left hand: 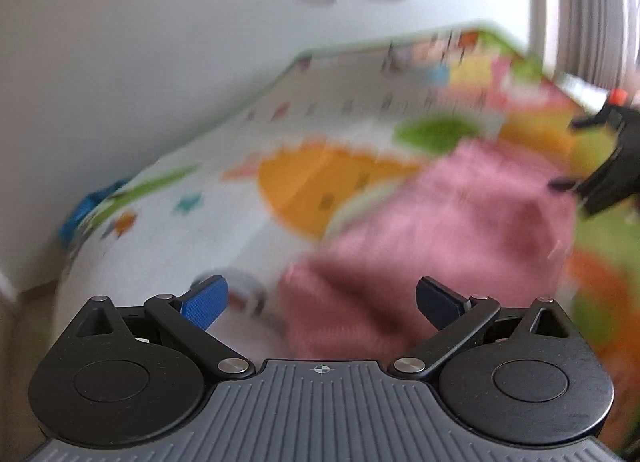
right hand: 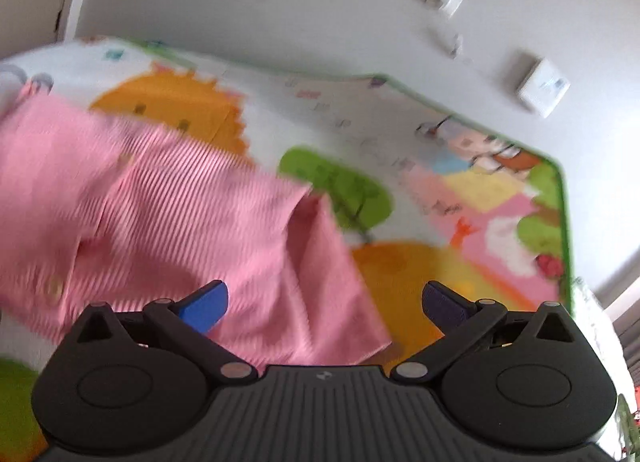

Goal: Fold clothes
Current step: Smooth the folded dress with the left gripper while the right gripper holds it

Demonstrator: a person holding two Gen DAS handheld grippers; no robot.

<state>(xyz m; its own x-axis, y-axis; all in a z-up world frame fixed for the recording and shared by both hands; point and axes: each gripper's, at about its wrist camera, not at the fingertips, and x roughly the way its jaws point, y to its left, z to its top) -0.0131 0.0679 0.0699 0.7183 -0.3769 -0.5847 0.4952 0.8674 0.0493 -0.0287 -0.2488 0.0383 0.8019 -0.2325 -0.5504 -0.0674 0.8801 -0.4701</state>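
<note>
A pink ribbed garment (left hand: 440,230) lies bunched on a colourful play mat (left hand: 200,222). My left gripper (left hand: 322,298) is open and empty, just above the garment's near edge. In the right wrist view the same pink garment (right hand: 168,214) with small buttons spreads across the left and centre of the mat (right hand: 400,134). My right gripper (right hand: 324,302) is open and empty over the garment's lower corner. The right gripper also shows in the left wrist view (left hand: 604,166) at the garment's far right side. Both views are motion-blurred.
A white wall (right hand: 280,2) with small white boxes (right hand: 542,88) rises behind the mat. A blue object (left hand: 86,206) sits at the mat's left edge. A curtain or blind (left hand: 592,2) hangs at the far right.
</note>
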